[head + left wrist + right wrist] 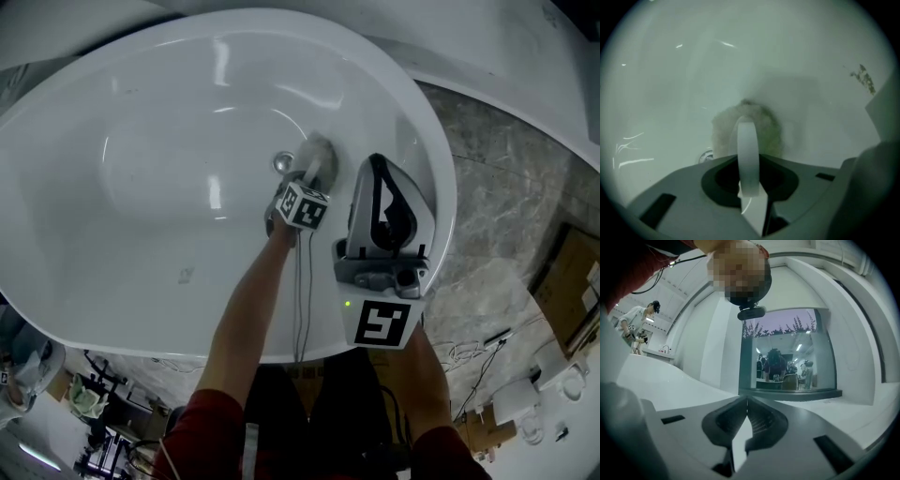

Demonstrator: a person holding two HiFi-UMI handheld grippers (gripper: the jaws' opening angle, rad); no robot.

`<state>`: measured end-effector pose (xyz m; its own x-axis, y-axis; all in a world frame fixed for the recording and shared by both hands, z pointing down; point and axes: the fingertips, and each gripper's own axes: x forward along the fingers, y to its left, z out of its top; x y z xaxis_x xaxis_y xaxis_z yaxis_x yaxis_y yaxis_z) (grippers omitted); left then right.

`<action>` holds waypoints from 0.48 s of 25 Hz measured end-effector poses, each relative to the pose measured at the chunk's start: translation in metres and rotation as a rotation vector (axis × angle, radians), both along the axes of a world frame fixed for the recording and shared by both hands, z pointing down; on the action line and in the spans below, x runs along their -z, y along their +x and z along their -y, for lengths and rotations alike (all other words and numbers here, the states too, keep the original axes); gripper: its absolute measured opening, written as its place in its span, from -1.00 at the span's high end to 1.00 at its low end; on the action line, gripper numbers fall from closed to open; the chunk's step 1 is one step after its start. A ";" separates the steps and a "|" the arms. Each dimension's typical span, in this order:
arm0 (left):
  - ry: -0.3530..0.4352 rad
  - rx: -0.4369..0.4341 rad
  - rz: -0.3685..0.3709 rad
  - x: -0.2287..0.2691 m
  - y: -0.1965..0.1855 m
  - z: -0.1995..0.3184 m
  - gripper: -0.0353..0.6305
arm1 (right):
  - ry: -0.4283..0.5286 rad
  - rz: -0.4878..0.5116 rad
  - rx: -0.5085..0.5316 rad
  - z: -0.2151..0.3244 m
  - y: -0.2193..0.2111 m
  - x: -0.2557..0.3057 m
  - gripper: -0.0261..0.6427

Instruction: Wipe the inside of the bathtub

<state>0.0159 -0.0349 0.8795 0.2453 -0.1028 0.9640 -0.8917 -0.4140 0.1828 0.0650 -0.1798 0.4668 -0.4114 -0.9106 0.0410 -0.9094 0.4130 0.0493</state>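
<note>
Grey marbled floor tiles (497, 178) beside one white oval bathtub (112, 253). One person leans over the tub's near rim, red sleeves (202, 422), one tool per hand, two in all, each with one marker cube.

Left tool (312, 173) reaches down into the basin, arm extended. Its jaws are clamped on one grey fuzzy cloth (319, 150), and the left gripper view shows the cloth (745, 126) bunched past the jaw tips and pressed to the tub wall (787, 56). One chrome drain (281, 161) sits just beside the cloth, on its left. One thin cable (302, 281) trails back from this tool along the forearm.

Right tool (379, 169) is held above the near right side of the tub, tipped upward and away from the basin. In its own view the jaws (746, 401) meet at the tips with nothing between them — beyond them only white walls and one large window (787, 352), with several figures behind the glass.

One small speckled mark (865, 78) shows on the tub surface, upper right of the left gripper view.
</note>
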 end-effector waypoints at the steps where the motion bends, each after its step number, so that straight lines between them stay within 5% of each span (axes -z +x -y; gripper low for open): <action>1: 0.000 0.016 0.011 0.001 0.000 -0.001 0.62 | -0.001 -0.003 0.003 -0.002 -0.001 0.001 0.89; 5: 0.002 0.042 0.045 0.010 -0.003 -0.003 0.62 | 0.009 -0.002 0.002 -0.007 -0.004 0.014 0.89; 12: 0.078 0.041 -0.016 0.080 -0.002 0.002 0.62 | 0.039 -0.012 -0.015 -0.018 -0.002 0.057 0.89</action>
